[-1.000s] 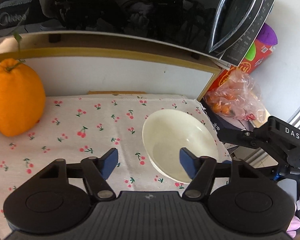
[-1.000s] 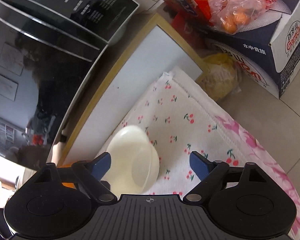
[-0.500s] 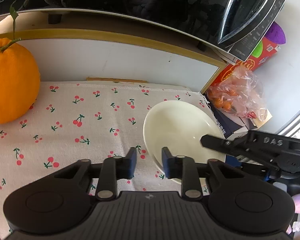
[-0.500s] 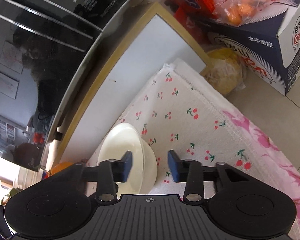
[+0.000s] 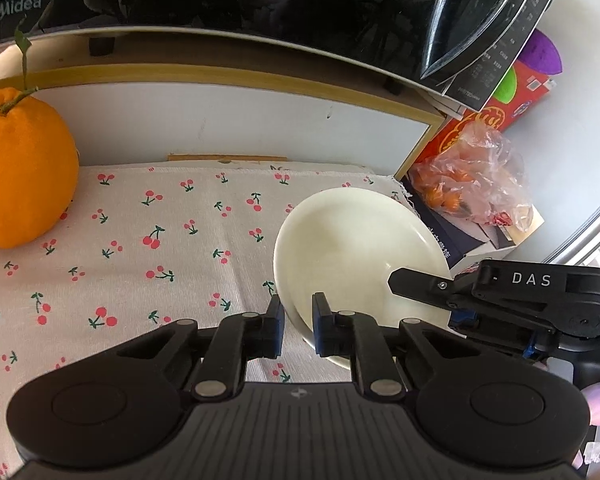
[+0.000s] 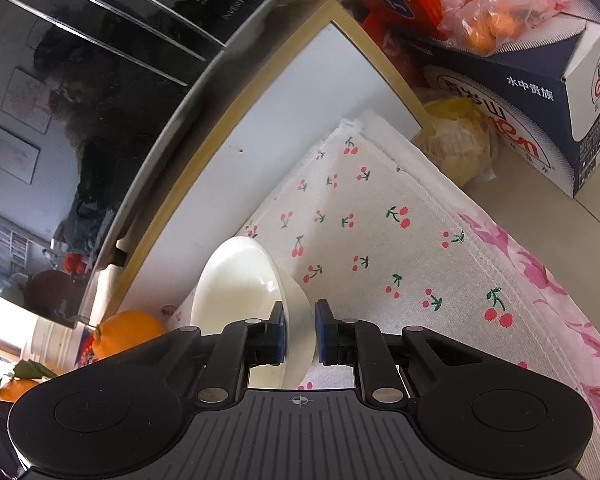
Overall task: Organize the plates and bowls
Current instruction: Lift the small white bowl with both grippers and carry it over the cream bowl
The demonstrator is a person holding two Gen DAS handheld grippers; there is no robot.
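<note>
A cream-white bowl (image 5: pixel 352 248) sits on the cherry-print cloth (image 5: pixel 160 240). My left gripper (image 5: pixel 298 330) is shut on the bowl's near-left rim, one finger inside and one outside. My right gripper (image 6: pixel 300 334) is shut on the same bowl (image 6: pixel 240 280) at its opposite rim. The right gripper also shows in the left wrist view (image 5: pixel 460 312), reaching over the bowl's right edge.
A large orange fruit (image 5: pixel 20 172) stands at the cloth's left. A black microwave (image 5: pixel 260 8) sits on a shelf above the back. A blue carton (image 6: pixel 540 92) and a bag of small oranges (image 5: pixel 468 188) lie to the right. A pink floral cloth (image 6: pixel 560 320) lies beneath.
Both grippers have closed from wide open onto the bowl's rim, left on the near-left side and right on the opposite side. The left gripper has moved in toward the bowl.
</note>
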